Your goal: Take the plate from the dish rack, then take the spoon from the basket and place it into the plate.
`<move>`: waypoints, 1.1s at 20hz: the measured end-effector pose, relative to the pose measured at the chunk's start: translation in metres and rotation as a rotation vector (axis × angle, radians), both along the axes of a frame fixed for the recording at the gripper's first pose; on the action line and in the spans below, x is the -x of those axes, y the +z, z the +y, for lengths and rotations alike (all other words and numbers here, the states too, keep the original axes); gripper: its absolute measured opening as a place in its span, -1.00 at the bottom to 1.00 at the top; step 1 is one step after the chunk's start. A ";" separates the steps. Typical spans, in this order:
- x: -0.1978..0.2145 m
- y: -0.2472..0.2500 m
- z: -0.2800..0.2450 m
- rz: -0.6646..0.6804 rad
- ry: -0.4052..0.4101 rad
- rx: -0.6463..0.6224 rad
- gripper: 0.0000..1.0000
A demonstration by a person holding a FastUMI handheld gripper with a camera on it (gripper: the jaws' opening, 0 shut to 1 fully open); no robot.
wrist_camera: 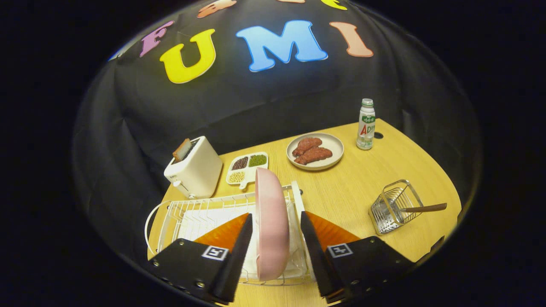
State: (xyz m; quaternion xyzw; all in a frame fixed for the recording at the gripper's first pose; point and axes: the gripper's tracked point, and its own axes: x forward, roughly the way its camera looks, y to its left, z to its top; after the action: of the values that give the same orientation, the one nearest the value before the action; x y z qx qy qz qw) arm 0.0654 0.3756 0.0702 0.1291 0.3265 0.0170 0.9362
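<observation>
I have the gripper [275,238] fingers apart, straddling the pink round plate [271,226] standing upright in the white wire dish rack [192,213]; next I close and lift.

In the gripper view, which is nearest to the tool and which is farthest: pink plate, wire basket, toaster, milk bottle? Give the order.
Measured from the open tool:
1. Pink plate, upright in the dish rack, between the fingers.
2. Wire basket, ahead to the right.
3. Toaster, beyond the rack, left.
4. Milk bottle, far right, by the wall.
</observation>
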 end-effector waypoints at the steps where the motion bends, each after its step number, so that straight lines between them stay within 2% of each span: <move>1: -0.002 -0.003 0.006 0.013 0.012 -0.006 0.33; 3: -0.006 -0.009 0.014 0.048 0.027 -0.021 0.34; 4: -0.009 -0.014 0.014 0.072 0.026 -0.022 0.07; 6: -0.007 -0.016 0.006 0.103 0.002 0.039 -0.23; 10: -0.004 -0.010 -0.005 0.153 -0.016 0.160 -0.45; 12: -0.013 -0.014 -0.015 0.146 -0.037 0.228 -0.47; 13: -0.010 -0.005 -0.013 0.138 -0.042 0.241 -0.54; 18: -0.012 0.006 -0.008 0.126 -0.044 0.346 -0.54; 22: -0.010 0.019 -0.003 0.114 -0.030 0.480 -0.55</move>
State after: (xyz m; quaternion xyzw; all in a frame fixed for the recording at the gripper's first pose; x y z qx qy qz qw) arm 0.0756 0.3729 0.0889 -0.0912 0.3714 -0.0823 0.9203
